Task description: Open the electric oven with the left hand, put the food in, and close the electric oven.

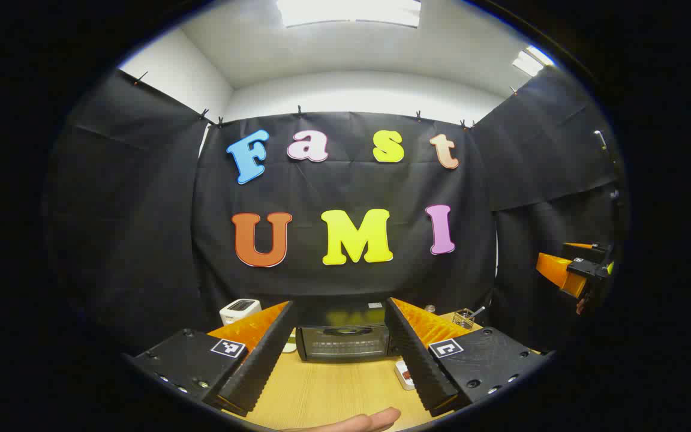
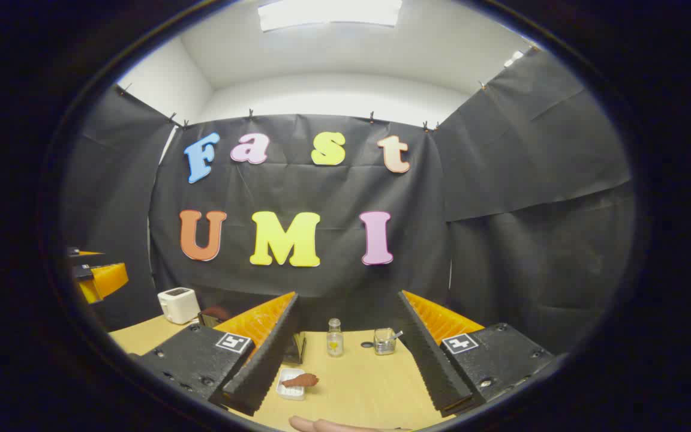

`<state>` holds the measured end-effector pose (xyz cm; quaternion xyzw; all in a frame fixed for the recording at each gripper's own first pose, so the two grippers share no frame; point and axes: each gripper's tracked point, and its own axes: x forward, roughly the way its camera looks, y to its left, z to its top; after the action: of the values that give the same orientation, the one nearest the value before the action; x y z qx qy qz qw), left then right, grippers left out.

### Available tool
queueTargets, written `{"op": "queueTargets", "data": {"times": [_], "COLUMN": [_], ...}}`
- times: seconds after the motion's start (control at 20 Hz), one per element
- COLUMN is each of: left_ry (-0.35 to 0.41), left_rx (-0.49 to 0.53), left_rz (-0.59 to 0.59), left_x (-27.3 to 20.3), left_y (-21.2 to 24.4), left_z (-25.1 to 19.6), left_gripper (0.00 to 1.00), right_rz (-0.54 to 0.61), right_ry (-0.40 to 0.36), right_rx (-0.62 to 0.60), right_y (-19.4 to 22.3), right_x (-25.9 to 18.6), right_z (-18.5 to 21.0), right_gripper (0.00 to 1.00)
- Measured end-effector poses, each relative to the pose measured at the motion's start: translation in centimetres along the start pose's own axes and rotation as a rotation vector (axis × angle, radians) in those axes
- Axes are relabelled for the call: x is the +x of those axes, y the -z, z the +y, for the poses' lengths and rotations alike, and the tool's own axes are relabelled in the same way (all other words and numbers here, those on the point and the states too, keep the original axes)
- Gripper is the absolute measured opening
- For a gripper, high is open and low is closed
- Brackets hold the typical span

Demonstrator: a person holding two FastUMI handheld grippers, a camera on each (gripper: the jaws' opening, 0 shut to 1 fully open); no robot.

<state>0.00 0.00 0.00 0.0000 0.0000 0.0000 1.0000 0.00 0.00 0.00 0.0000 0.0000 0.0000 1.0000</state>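
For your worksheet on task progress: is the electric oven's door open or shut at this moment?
Shut. In the left gripper view the electric oven shows its door upright and flush against the front, handle at the top, glass facing the camera.

From my left gripper view, the electric oven (image 1: 345,342) is a small dark countertop box standing upright at the far side of the wooden table, against the black cloth wall, its glass door shut and a curved handle running across the top of the door. From my right gripper view, the food (image 2: 301,380) is a reddish-brown, elongated piece lying across a small white tray (image 2: 290,387), which sits flat on the table nearer to me, apart from the oven
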Motion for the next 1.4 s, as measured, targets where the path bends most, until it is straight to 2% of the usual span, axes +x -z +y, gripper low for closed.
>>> {"op": "queueTargets", "data": {"times": [0.05,0.3,0.9,1.1,1.4], "left_ry": [0.000,0.008,0.038,0.057,0.060], "left_rx": [0.002,-0.009,-0.016,-0.038,0.010], "left_rz": [0.000,-0.016,-0.036,-0.045,0.053], "left_x": [-0.1,-0.3,0.1,2.7,10.8], "left_y": [0.1,-0.3,-0.2,0.8,5.9], "left_z": [0.0,-0.3,-1.1,-1.8,-2.5], "left_gripper": [0.95,0.96,0.96,0.96,0.97], "right_rz": [-0.007,-0.041,-0.030,-0.041,-0.030], "right_ry": [-0.005,-0.003,-0.038,-0.031,-0.031], "right_rx": [0.004,0.007,0.030,0.046,0.069], "right_y": [-0.3,-1.1,0.0,0.5,2.0], "right_x": [-0.3,-1.1,-0.8,-0.2,1.4], "right_z": [0.0,-0.5,-0.8,-1.6,-2.4], "right_gripper": [1.00,1.00,1.00,1.00,1.00]}}
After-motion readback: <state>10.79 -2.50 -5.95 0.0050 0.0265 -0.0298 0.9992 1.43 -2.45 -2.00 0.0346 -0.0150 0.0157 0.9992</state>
